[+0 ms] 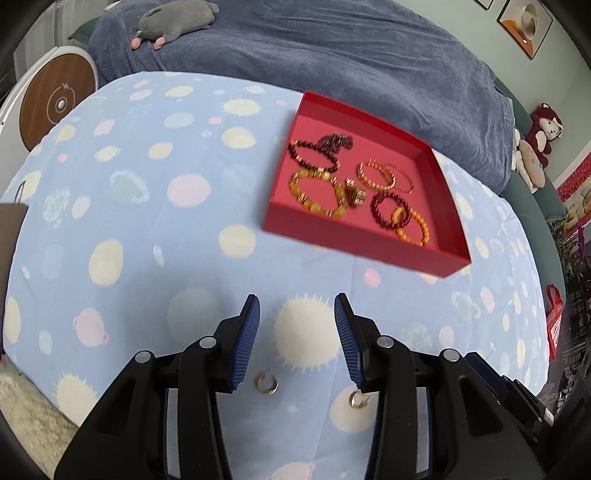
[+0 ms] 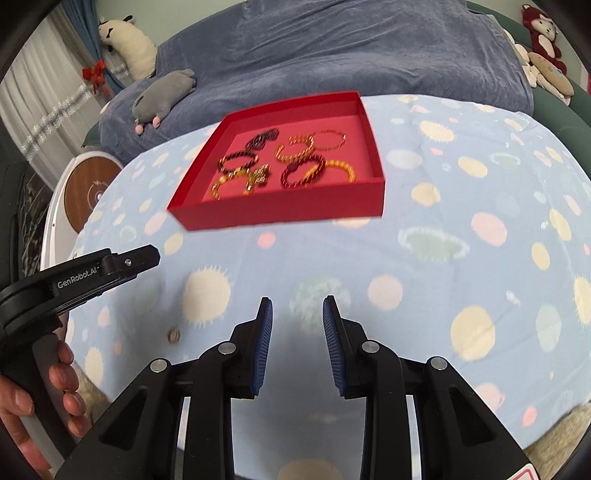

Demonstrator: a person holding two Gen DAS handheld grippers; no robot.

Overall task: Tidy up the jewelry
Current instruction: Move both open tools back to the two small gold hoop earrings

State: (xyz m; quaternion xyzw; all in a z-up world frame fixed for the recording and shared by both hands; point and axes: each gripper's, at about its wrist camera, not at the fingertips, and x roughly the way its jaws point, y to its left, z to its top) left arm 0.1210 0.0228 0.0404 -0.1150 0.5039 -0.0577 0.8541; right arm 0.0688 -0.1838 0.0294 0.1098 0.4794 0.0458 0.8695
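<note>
The red tray [image 1: 369, 243] is sitting far on the tabletop [image 1: 147, 240], which is wearing a blue spotted cloth, and bracelets [image 1: 319, 192] are already lying inside it, probably because it is serving as the collecting place. Both the left hand-held gripper [image 1: 297, 339] and the right hand-held gripper [image 2: 297, 343] are hanging above the near cloth with jaws parted and gripping nothing. Two small gold earrings [image 1: 266, 384] are lying loose near the left one, seemingly waiting to be collected; nothing is standing between them and the tray, while plush toys [image 1: 173, 20] are resting on the blue bed [image 1: 332, 55] behind.
</note>
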